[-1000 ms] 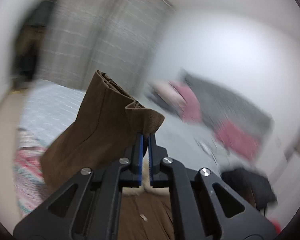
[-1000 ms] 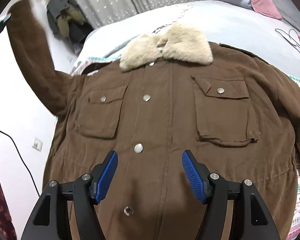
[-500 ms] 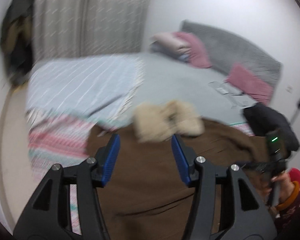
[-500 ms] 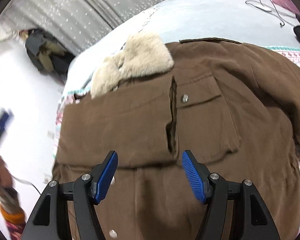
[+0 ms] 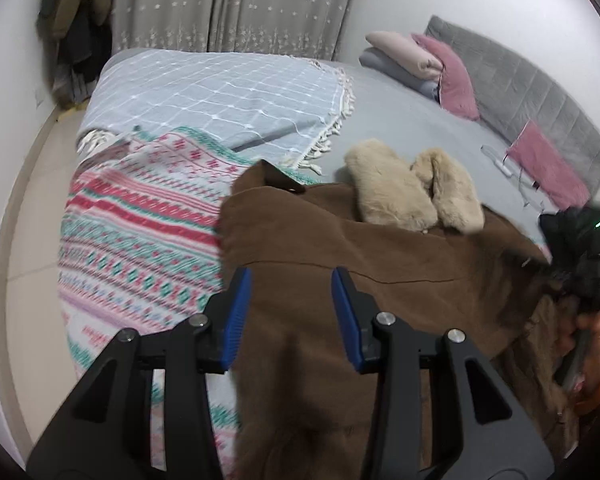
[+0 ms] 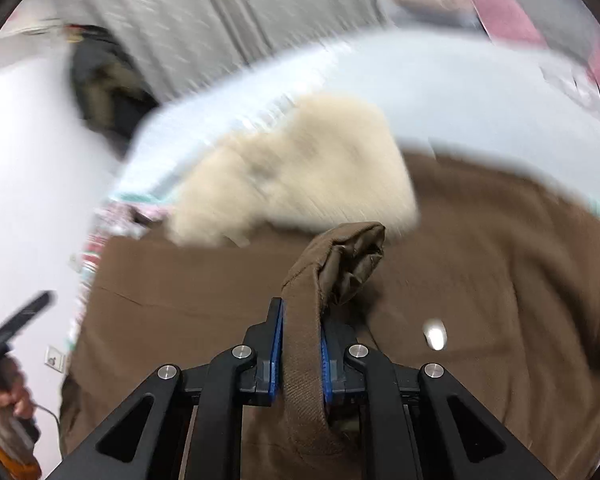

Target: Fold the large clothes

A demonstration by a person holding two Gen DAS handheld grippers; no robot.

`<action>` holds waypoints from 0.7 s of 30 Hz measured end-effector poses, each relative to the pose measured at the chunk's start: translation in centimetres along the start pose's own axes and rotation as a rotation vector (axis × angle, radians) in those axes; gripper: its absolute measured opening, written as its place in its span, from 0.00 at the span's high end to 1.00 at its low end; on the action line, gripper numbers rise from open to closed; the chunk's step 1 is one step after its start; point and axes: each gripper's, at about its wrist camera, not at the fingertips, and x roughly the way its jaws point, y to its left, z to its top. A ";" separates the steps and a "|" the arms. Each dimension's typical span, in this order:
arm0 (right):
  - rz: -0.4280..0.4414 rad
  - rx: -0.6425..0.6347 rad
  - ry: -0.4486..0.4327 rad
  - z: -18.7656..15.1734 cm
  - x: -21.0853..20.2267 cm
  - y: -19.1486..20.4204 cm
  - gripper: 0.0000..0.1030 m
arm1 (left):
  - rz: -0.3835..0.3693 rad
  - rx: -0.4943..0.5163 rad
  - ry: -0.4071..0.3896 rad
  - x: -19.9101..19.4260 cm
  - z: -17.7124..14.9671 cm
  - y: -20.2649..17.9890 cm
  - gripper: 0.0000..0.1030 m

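A large brown jacket (image 5: 340,264) with a beige fur collar (image 5: 412,192) lies on the bed, its left sleeve folded across the front. My left gripper (image 5: 290,316) is open and empty just above the folded part. In the right wrist view the jacket (image 6: 500,280) and collar (image 6: 300,176) are motion-blurred. My right gripper (image 6: 300,344) is shut on the jacket's right sleeve cuff (image 6: 340,260) and holds it up over the jacket front. The right gripper also shows at the right edge of the left wrist view (image 5: 580,264).
The jacket lies on a patterned red and green blanket (image 5: 140,224) beside a blue checked throw (image 5: 220,92). Pillows (image 5: 420,60) and a grey headboard (image 5: 520,92) are at the far right. Clothes hang by the curtain (image 5: 76,28). A cable (image 5: 512,168) lies on the bed.
My left gripper let go of the left sleeve, which now lies folded across the jacket, and stays open. My right gripper closed on the right sleeve cuff and lifted it.
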 end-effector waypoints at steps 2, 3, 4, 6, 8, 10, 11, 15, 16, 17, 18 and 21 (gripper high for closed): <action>-0.068 -0.048 -0.044 0.7 -0.7 0.7 0.86 | 0.088 0.009 0.027 2.0 0.0 -0.7 0.56; -0.116 -0.052 -0.040 0.9 -0.6 0.4 0.86 | 0.161 0.005 0.052 3.2 0.0 -0.8 0.51; -0.139 -0.047 -0.031 1.0 -0.4 0.0 0.86 | 0.237 -0.006 0.079 4.4 -0.2 -0.5 0.50; -0.170 -0.018 0.001 0.6 0.3 -1.5 0.86 | 0.277 -0.031 0.110 6.2 -0.9 0.3 0.48; -0.188 0.005 0.070 -0.8 2.1 -3.2 0.86 | 0.280 -0.064 0.146 7.7 -2.0 1.2 0.42; -0.203 -0.013 0.116 -2.3 3.7 -4.1 0.81 | 0.284 -0.088 0.129 8.1 -2.6 1.9 0.34; -0.211 -0.034 0.088 -2.9 3.7 -4.1 0.79 | 0.293 -0.097 0.129 8.0 -2.5 2.1 0.32; -0.231 -0.052 0.066 -3.6 2.6 -3.7 0.73 | 0.318 -0.104 0.120 7.2 -2.5 2.2 0.27; -0.254 -0.066 0.068 -3.8 2.2 -3.7 0.64 | 0.330 -0.109 0.114 6.7 -2.5 2.2 0.26; -0.286 -0.084 0.063 -4.0 1.6 -3.8 0.59 | 0.335 -0.112 0.114 6.5 -2.7 2.2 0.26; -0.316 -0.089 0.061 -4.2 1.1 -4.2 0.53 | 0.342 -0.117 0.116 5.9 -2.8 2.2 0.26; -0.476 -0.064 0.086 -5.1 -1.1 -6.7 0.51 | 0.324 -0.139 0.129 4.2 -3.3 1.9 0.25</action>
